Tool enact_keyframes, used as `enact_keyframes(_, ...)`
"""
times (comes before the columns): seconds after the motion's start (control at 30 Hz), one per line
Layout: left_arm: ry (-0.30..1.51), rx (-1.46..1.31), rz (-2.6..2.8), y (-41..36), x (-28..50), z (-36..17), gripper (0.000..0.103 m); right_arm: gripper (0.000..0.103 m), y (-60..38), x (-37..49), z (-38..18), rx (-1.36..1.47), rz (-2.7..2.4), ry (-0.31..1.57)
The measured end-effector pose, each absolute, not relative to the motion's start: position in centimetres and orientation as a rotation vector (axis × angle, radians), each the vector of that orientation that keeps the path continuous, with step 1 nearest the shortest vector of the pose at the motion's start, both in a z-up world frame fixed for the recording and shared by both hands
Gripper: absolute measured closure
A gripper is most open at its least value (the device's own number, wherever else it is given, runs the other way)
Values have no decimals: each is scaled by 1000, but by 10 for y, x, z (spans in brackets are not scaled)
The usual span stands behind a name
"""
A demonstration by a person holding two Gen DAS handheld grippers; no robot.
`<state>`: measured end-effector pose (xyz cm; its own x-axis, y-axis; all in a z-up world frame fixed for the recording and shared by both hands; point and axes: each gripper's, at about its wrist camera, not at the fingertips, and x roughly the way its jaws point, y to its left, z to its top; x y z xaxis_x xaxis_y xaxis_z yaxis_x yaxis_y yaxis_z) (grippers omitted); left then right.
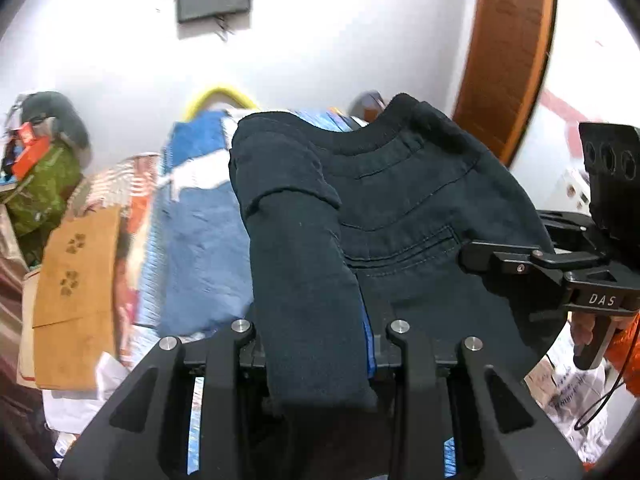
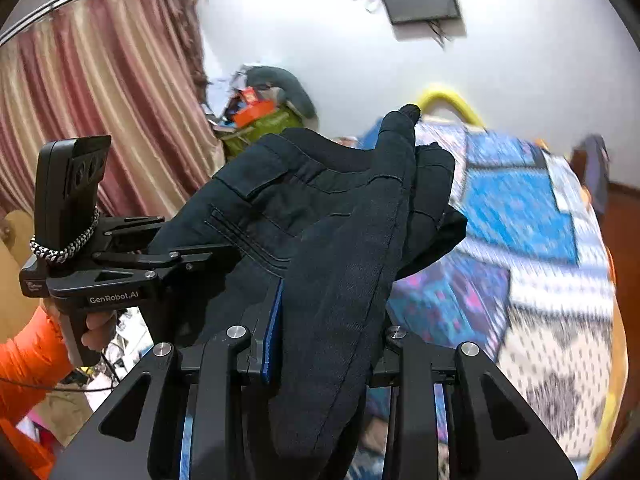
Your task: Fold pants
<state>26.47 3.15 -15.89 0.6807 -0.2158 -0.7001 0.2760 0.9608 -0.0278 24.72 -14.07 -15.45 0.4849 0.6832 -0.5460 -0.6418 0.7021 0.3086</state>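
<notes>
- Patterned bedspread lies below, blurred.
- Dark pants, bunched, hang lifted above it between both tools.
- Left gripper and right gripper each pinch a fold; a loose layer could slip free, spoiling the fold.

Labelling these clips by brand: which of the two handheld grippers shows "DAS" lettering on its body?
The right gripper, seen in the left wrist view gripping the dark pants, reads "DAS". The left gripper shows "GenRobot.AI".
</notes>
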Motion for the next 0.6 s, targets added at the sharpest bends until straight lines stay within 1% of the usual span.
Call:
enact_keyframes(0.2, 715, 42, -174, 81, 287, -140, 72, 75, -92, 280, -146, 38, 872, 650)
enact_keyframes(0.33, 706, 10, -122, 114, 311, -140, 72, 75, -57, 306, -149, 16, 900, 642)
enact_keyframes(0.53, 737, -49, -61, 162, 354, -167, 72, 75, -16, 351, -173, -6, 926, 685)
enact_keyframes(0.6, 761, -58, -48, 174, 371, -185, 72, 75, -6, 365, -188, -15, 925, 712)
